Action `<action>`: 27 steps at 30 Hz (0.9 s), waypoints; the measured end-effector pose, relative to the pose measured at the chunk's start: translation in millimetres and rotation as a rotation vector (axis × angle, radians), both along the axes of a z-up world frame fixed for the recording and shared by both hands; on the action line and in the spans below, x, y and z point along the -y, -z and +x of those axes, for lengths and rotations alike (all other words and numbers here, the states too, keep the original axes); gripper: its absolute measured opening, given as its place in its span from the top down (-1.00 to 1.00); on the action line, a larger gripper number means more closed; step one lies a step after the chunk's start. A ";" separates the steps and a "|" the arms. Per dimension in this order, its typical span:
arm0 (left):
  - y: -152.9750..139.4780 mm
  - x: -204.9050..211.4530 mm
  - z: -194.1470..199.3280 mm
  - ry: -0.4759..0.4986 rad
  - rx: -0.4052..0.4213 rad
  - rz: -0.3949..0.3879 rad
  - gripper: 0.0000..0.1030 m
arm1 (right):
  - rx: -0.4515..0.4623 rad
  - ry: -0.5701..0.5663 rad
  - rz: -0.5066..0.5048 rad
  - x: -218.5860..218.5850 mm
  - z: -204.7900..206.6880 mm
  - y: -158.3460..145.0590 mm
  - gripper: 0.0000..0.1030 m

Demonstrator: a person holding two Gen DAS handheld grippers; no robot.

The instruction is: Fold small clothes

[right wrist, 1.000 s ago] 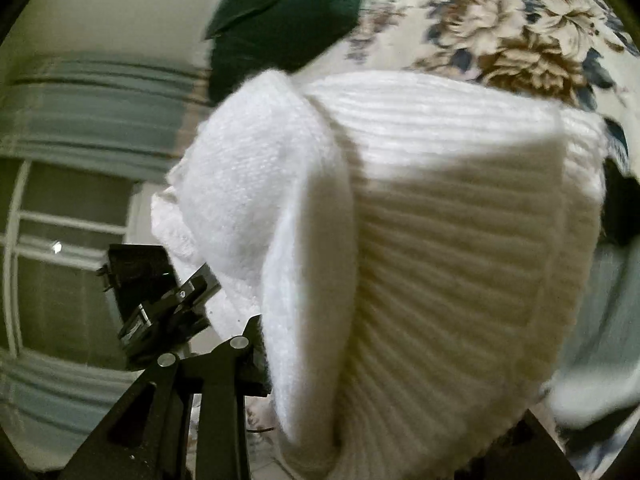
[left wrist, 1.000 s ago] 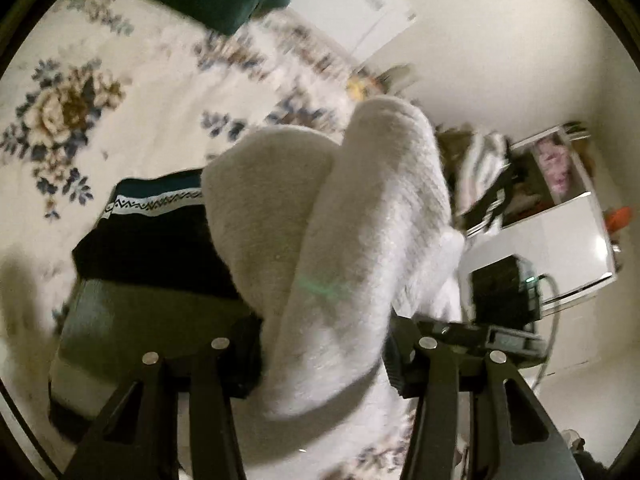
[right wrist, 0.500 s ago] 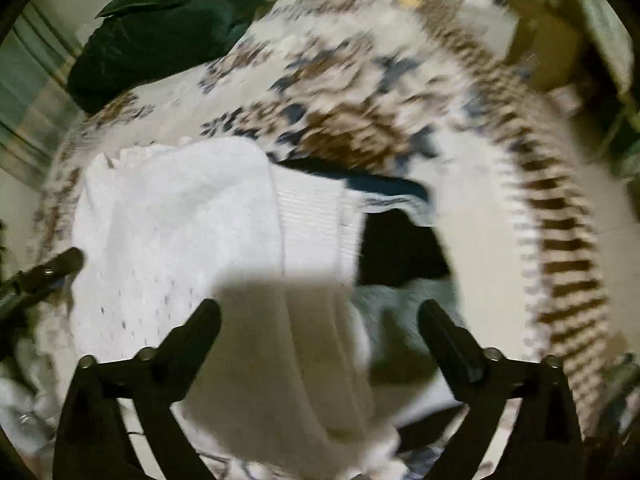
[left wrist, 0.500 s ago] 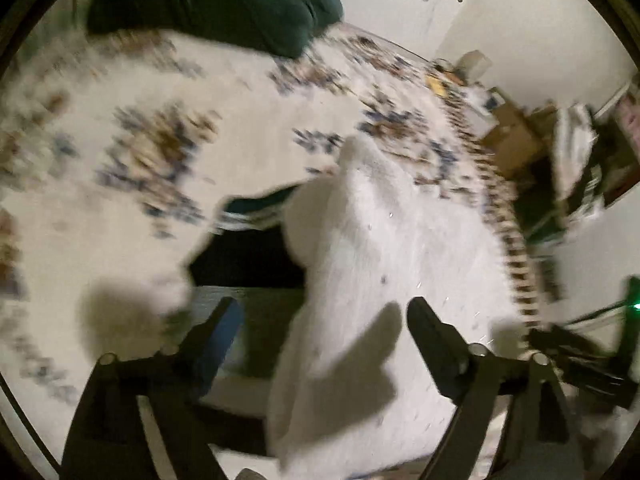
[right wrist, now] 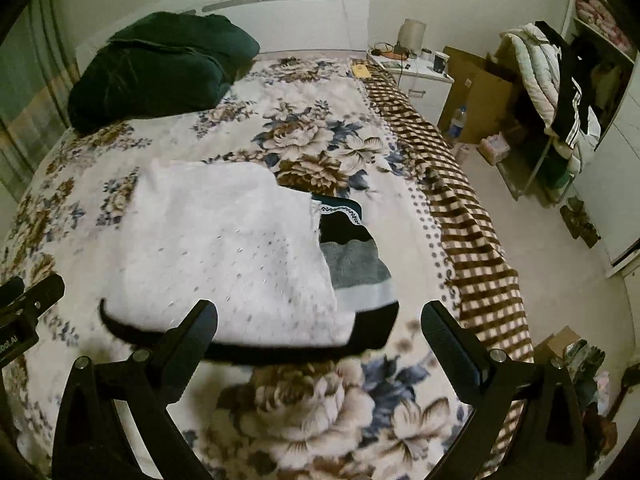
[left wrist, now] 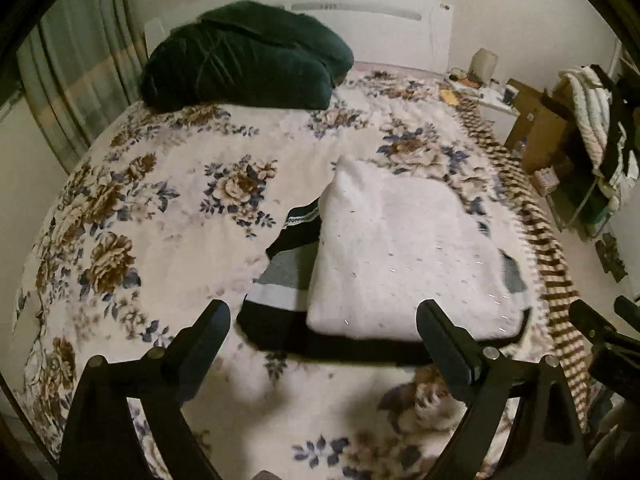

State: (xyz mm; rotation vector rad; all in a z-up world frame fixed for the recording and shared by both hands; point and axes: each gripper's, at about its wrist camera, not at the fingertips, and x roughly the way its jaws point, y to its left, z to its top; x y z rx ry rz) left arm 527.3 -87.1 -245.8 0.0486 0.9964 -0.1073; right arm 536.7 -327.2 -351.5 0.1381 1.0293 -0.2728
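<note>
White knitted garment (left wrist: 400, 256): folded to a rough rectangle, scattered with small glinting flecks, lying flat on top of a pile near the right-hand edge of the bed.

Dark folded garment (left wrist: 280, 276) beneath it: black with a grey band, a pale stripe and a patterned white trim; it shows past the white piece on one side and along the near edge. In the right wrist view the same pair appear, white garment (right wrist: 224, 256) over dark garment (right wrist: 356, 268).

Bedspread (left wrist: 160, 216): cream, printed with brown and blue flowers; brown checked border (right wrist: 452, 200) hanging down the side of the bed.

Dark green cushion (left wrist: 240, 68): at the head of the bed, against the white headboard (left wrist: 376, 20).

Left gripper (left wrist: 324, 332): jaws opening and already wide, nothing between them, held above the near edge of the pile and clear of the cloth.

Right gripper (right wrist: 320, 332): jaws spread fully, nothing held, likewise above the pile's near edge.

Room to the right: white nightstand (right wrist: 424, 80), cardboard boxes (right wrist: 476, 92), rack of hanging clothes (right wrist: 560, 80).
</note>
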 end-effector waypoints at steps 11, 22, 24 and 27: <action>-100.9 6.7 -99.0 -0.017 0.117 0.005 -0.85 | 0.104 -0.015 -0.027 -11.4 -117.3 -116.0 -1.00; -171.5 19.5 -197.4 -0.010 0.189 -0.007 -0.85 | 0.236 -0.049 -0.051 -20.8 -245.7 -231.6 -1.00; -183.0 20.5 -212.9 -0.013 0.200 -0.010 -0.85 | 0.254 -0.056 -0.057 -22.2 -265.0 -248.0 -1.00; -201.0 19.8 -233.5 -0.016 0.221 -0.014 -0.85 | 0.281 -0.070 -0.064 -26.4 -297.5 -276.8 -1.00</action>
